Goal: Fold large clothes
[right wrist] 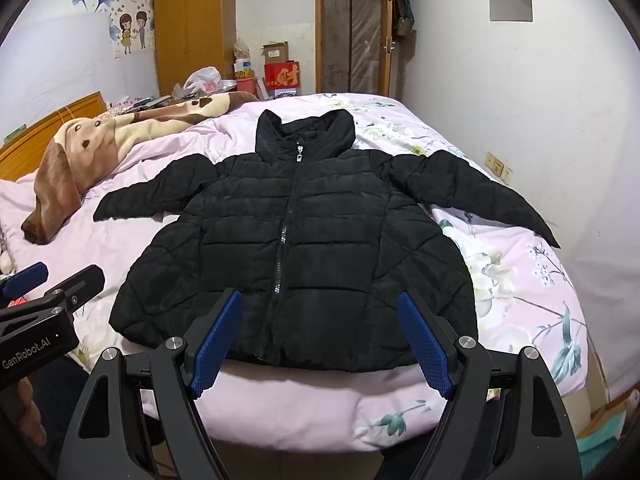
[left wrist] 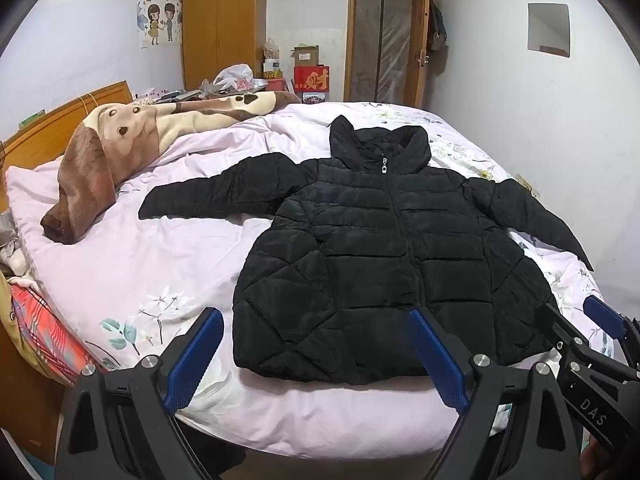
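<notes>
A black quilted puffer jacket lies flat and zipped on the pink floral bed, hood at the far end, both sleeves spread out sideways. It also shows in the right wrist view. My left gripper is open and empty, hovering above the jacket's near hem towards its left side. My right gripper is open and empty above the hem near the zipper. Each gripper appears at the edge of the other's view: the right one and the left one.
A brown and cream fleece blanket lies bunched at the bed's left by the wooden headboard. A red plaid cloth hangs off the near left. A wardrobe, boxes and a door stand behind. A wall runs along the right.
</notes>
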Available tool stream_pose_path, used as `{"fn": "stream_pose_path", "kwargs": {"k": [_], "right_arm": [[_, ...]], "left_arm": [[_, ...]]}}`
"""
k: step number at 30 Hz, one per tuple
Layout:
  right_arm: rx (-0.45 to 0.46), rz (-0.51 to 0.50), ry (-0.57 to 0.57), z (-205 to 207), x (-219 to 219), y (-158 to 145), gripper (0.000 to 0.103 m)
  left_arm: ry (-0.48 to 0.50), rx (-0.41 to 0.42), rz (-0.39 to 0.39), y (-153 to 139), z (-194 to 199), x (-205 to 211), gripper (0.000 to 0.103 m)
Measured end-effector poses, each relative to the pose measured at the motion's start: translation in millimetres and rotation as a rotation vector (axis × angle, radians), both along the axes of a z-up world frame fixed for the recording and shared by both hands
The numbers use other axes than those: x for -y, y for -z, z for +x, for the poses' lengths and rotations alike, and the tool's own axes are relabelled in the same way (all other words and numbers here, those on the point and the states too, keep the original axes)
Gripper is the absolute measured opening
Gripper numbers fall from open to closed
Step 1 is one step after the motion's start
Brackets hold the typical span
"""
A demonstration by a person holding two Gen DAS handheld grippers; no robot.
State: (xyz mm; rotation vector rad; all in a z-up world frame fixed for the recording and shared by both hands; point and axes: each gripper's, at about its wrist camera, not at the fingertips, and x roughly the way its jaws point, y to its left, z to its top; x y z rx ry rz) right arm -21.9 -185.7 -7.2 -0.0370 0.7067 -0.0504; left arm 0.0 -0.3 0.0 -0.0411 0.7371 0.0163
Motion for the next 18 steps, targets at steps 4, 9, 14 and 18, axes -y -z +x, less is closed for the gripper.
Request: {"fn": "stream_pose_path", "kwargs": {"k": [4, 9, 14, 18], "right_arm": [[0.000, 0.000, 0.000, 0.1, 0.4, -0.4, 0.080], [-0.002, 0.000, 0.000, 0.4, 0.0, 0.3, 0.080], [-0.002, 0.000, 0.000, 0.6, 0.2, 0.5, 0.080], [-0.003, 0.000, 0.001, 0.9, 0.2, 0.5, 0.080]], "left_arm": [[0.000, -0.004, 0.001, 0.8, -1.0, -0.5, 0.094], [0.000, 0.001, -0.004, 0.8, -2.7, -1.1, 0.094], [-0.001, -0.003, -0.001, 0.5, -1.8, -0.2, 0.094], [-0.003, -0.003, 0.000, 0.4, -3.0, -0.3, 0.094]]}}
